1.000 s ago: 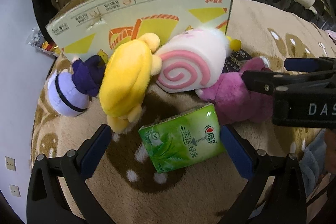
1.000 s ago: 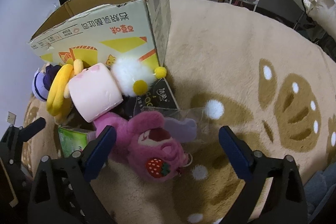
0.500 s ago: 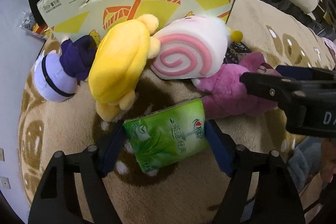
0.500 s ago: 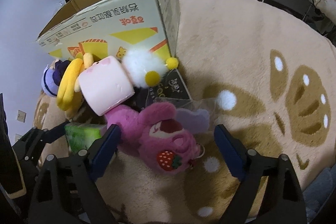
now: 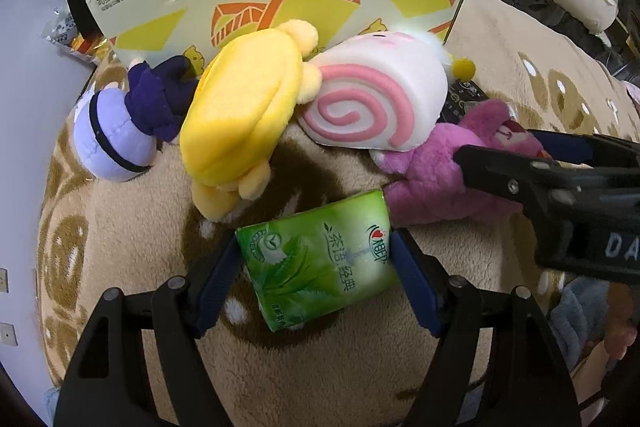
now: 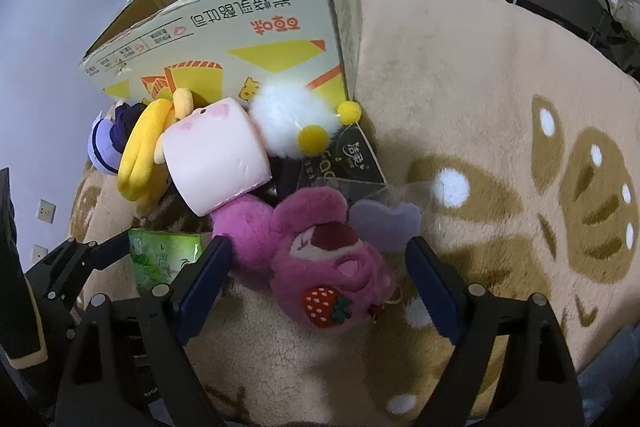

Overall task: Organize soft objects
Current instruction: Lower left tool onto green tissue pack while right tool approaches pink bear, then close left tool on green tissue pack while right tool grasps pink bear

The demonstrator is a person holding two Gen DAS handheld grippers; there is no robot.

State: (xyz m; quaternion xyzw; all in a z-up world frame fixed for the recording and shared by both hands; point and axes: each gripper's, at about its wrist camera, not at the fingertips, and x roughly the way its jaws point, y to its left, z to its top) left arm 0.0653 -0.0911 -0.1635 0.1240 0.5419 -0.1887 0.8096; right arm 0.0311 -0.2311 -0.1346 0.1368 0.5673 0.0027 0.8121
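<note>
Both claws point steeply down at the rug, side by side. The left claw [image 5: 316,267] has its blue pads [image 5: 412,283] pressed against the two sides of the green tissue pack [image 5: 316,263]; its jaws have just been closing. The right claw [image 6: 316,283] stands wider, jaws just closing too, straddling the pink plush bear [image 6: 320,259], with the right pad clearly apart from it.

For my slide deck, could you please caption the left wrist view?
Left hand-held gripper closes on a green tissue pack beside plush toys on the beige rug.
</note>
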